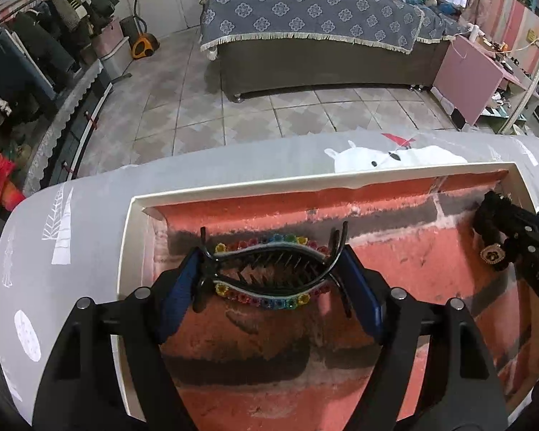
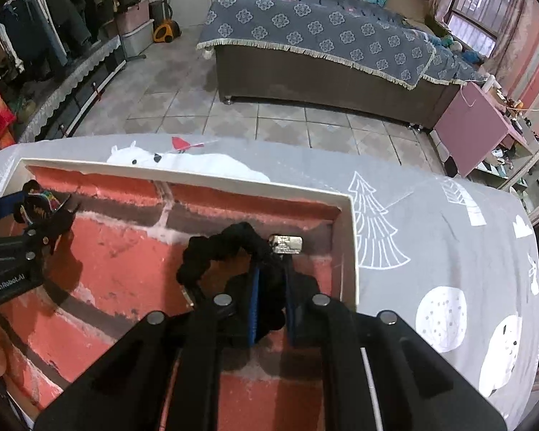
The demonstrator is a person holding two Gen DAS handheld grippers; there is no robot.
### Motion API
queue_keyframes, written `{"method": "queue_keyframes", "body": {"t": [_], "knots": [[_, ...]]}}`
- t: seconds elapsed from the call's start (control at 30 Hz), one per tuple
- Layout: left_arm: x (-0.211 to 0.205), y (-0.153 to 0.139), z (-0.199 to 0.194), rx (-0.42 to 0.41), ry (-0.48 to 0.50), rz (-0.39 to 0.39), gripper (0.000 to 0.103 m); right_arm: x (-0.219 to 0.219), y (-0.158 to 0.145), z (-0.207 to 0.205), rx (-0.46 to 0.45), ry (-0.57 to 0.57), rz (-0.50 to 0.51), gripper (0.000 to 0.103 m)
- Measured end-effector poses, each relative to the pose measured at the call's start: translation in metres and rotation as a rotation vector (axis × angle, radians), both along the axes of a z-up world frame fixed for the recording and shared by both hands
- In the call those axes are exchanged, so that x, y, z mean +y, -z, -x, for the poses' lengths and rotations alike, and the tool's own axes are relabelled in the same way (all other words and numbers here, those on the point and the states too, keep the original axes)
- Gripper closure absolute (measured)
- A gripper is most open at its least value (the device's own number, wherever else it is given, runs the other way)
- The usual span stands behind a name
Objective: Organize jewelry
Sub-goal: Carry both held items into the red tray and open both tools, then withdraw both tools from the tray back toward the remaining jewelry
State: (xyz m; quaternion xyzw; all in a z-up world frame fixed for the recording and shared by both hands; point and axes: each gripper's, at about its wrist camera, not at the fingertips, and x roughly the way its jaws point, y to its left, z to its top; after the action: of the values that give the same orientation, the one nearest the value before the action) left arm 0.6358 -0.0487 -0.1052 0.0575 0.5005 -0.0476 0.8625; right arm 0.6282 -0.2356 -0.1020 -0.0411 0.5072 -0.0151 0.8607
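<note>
One hair clip, one black scrunchie, one box on the table. Left claw grips the clip over the box's left half. Right claw pinches the scrunchie by the right wall. Bed behind.

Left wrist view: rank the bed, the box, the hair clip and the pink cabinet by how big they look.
1. box, filling the lower frame
2. bed
3. hair clip, held in the left claw; it is close to the lens, so its rank over the cabinet is unsure
4. pink cabinet
</note>
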Motion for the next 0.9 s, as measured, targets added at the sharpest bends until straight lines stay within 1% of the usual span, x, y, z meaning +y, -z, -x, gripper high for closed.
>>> {"method": "queue_keyframes", "body": {"t": [0.03, 0.07, 0.1, 0.17, 0.27, 0.33, 0.37, 0.4, 0.43, 0.47, 0.5, 0.53, 0.6, 0.7, 0.77, 0.83, 0.9], "knots": [[-0.001, -0.003, 0.001, -0.010, 0.004, -0.001, 0.028, 0.000, -0.001, 0.001, -0.002, -0.001, -0.010, 0.066], [-0.002, -0.006, 0.005, -0.021, 0.009, 0.001, 0.028, 0.000, -0.003, 0.003, -0.006, -0.001, -0.014, 0.057], [-0.002, -0.011, 0.009, -0.036, 0.012, 0.006, 0.028, 0.000, -0.009, 0.004, -0.021, -0.003, -0.027, 0.054], [-0.002, -0.021, 0.016, -0.058, 0.010, 0.015, 0.022, 0.001, -0.018, 0.012, -0.046, -0.017, -0.048, 0.054], [0.002, -0.044, 0.038, -0.116, 0.013, 0.039, 0.019, 0.002, -0.041, 0.031, -0.107, -0.032, -0.045, 0.053], [0.006, -0.060, 0.056, -0.166, 0.001, 0.049, 0.015, 0.003, -0.059, 0.052, -0.172, -0.031, -0.042, 0.050], [0.008, -0.066, 0.062, -0.186, -0.005, 0.053, 0.012, 0.004, -0.070, 0.068, -0.224, -0.029, -0.043, 0.048], [0.013, -0.075, 0.077, -0.224, -0.019, 0.063, 0.009, 0.004, -0.078, 0.079, -0.260, -0.026, -0.044, 0.043], [0.016, -0.082, 0.087, -0.253, -0.033, 0.060, 0.008, 0.004, -0.086, 0.093, -0.302, -0.021, -0.040, 0.042], [0.020, -0.091, 0.103, -0.291, -0.045, 0.061, 0.007, 0.005, -0.092, 0.106, -0.340, -0.018, -0.034, 0.042], [0.024, -0.097, 0.114, -0.309, -0.049, 0.077, 0.007, 0.009, -0.101, 0.125, -0.389, -0.018, -0.034, 0.041], [0.028, -0.103, 0.128, -0.325, -0.052, 0.100, 0.007, 0.007, -0.106, 0.133, -0.411, -0.017, -0.034, 0.040], [0.032, -0.111, 0.150, -0.347, -0.058, 0.115, 0.007, 0.011, -0.116, 0.159, -0.468, -0.017, -0.032, 0.037], [0.036, -0.123, 0.187, -0.406, -0.060, 0.097, 0.005, 0.013, -0.125, 0.194, -0.529, -0.018, -0.017, 0.036], [0.043, -0.129, 0.213, -0.443, -0.070, 0.107, 0.005, 0.014, -0.130, 0.218, -0.551, -0.023, -0.026, 0.036], [0.052, -0.133, 0.225, -0.451, -0.069, 0.127, 0.005, 0.009, -0.132, 0.232, -0.557, -0.025, -0.038, 0.036], [0.057, -0.133, 0.246, -0.461, -0.081, 0.143, 0.005, 0.007, -0.131, 0.250, -0.566, -0.025, -0.044, 0.036]]}}
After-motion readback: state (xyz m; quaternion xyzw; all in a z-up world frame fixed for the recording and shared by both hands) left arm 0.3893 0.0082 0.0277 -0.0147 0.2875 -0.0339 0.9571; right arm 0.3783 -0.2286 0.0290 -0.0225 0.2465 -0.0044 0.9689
